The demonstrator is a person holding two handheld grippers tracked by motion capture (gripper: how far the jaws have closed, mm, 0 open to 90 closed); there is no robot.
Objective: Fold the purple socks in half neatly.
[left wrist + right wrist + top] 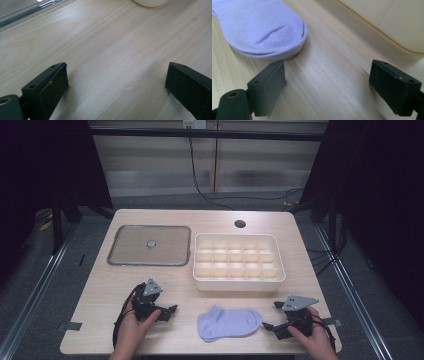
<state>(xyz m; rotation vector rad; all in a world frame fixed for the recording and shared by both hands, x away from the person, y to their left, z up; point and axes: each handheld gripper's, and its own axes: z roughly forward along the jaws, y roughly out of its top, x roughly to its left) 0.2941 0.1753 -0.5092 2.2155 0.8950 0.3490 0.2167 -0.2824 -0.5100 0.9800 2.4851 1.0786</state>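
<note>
Lavender sock (pixel 229 323) lies flat at the near edge of the table (pixel 100 290), long axis left to right, its rounded end, probably the toe, towards my right gripper (pixel 274 318). Both my grippers gape wide with nothing held, my left gripper (pixel 171 310) just left of it. I judge this the approach; next I must close in and pinch fabric. The compartment tray (pixel 238 282) waits beyond.

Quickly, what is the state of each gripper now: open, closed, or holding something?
Left gripper: open, holding nothing.
Right gripper: open, holding nothing; the sock lies beside it.
</note>
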